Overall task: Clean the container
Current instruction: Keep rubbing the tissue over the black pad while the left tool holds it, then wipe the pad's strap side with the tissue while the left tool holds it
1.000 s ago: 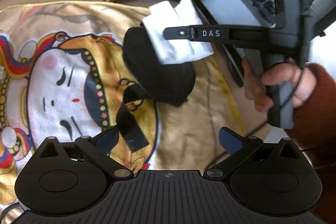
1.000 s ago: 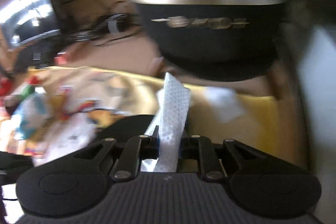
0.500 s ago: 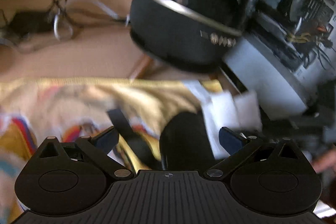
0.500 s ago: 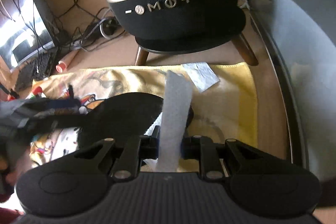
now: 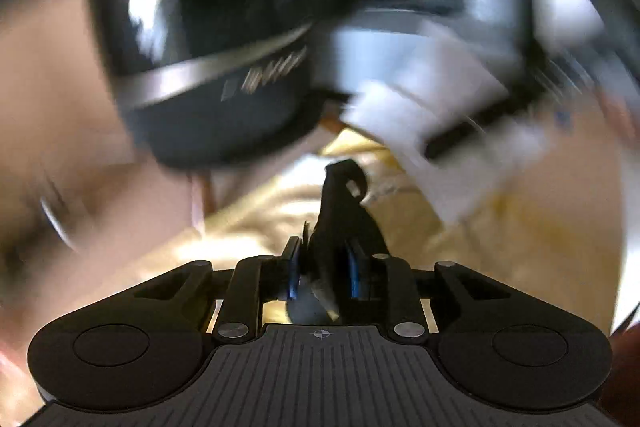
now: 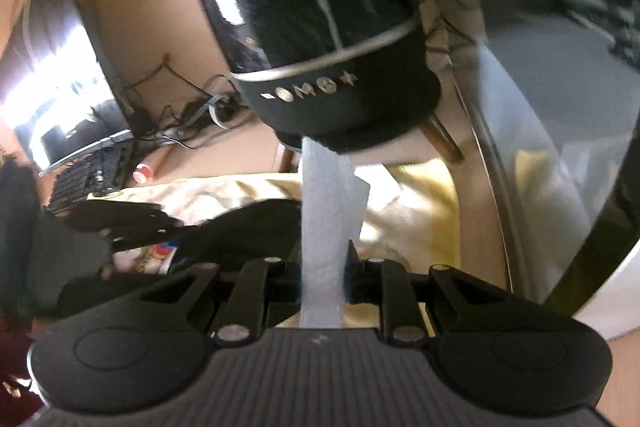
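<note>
Two views, taken in turn.

Left wrist: badly blurred, cam mid-swing. Left gripper (image 5: 320, 267) now clamped, jaws nearly together on black container (image 5: 340, 223) — dark pouch-like thing, loop sticking up at far end. 1 s ago jaws wide apart w/ container lying flat on yellow printed cloth (image 5: 260, 223); 0.5 s ago open too, container just ahead. So grab done inside last half sec, container prob. lifted or tipped up off cloth. Means holding hand is set; wiping likely next. White wipe (image 5: 440, 131) far right, smeared by motion, pinched in other tool. Black speaker (image 5: 208, 75) far left of centre, tilted in frame.

Right wrist: sharper. Right gripper (image 6: 322, 271) closed tight on white wipe (image 6: 324, 223), strip standing straight up between jaws, same grip as 1 s ago. Black container (image 6: 248, 227) just left of wipe, near, not clearly touching it. Left gripper (image 6: 120, 223) reaching in from left, at container's left end. Earlier, container flat and unattended; now held.

Only this view shows: speaker's button row (image 6: 312, 91), wooden leg (image 6: 444, 139), keyboard (image 6: 88, 171) and monitor (image 6: 52, 75) far left, cables behind. Only left view shows clamp itself, pads pressed on container.
</note>
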Available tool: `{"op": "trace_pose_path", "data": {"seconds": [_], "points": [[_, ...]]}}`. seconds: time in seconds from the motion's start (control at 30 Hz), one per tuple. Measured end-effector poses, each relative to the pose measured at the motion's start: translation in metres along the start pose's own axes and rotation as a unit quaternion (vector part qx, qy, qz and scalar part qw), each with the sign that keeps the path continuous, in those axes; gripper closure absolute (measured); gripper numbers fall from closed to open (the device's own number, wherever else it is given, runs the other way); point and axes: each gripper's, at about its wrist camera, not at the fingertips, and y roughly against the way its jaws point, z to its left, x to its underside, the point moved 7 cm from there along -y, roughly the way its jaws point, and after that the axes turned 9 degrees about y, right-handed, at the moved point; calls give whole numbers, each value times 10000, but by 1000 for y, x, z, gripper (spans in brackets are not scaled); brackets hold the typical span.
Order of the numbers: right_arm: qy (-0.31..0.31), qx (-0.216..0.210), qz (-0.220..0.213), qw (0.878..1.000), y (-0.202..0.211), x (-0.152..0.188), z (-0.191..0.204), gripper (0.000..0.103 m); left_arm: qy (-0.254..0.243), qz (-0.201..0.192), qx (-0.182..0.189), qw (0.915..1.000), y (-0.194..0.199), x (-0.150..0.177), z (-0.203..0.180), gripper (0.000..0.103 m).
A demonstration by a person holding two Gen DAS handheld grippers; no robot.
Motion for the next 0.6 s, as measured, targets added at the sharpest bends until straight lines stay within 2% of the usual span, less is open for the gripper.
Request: {"op": "trace_pose_path", "data": {"seconds": [0.07,0.1,0.17,0.23,0.3,0.33,0.43,0.53,0.6], "points": [[62,-209,-62,9997,2,-6,10,89,-288,159,-121,9994,9,13,-8,78],[109,-369,-103,9992,2,-10,17,93,-200,269,-118,9994,10,19,-7,77],[222,-859,-124,9960,-1,-17,39,93,8,375,-184,9991,13,27,-4,75],[208,-1676,-32,9856,-6,-19,66,93,229,405,-285,9985,16,31,-1,73],[221,-2444,264,9691,-17,-16,93,93,338,384,-335,9981,19,29,-2,73],[302,-2496,405,9670,-24,-13,99,93,335,381,-345,9981,20,29,-4,73],[587,-1982,632,9764,-50,-7,95,93,360,388,-401,9978,21,30,-9,73],[399,-1390,724,9868,-68,-9,67,92,412,364,-461,9974,27,30,-11,70],[363,-928,728,9924,-74,-10,48,92,329,297,-545,9975,36,27,-12,63]]}}
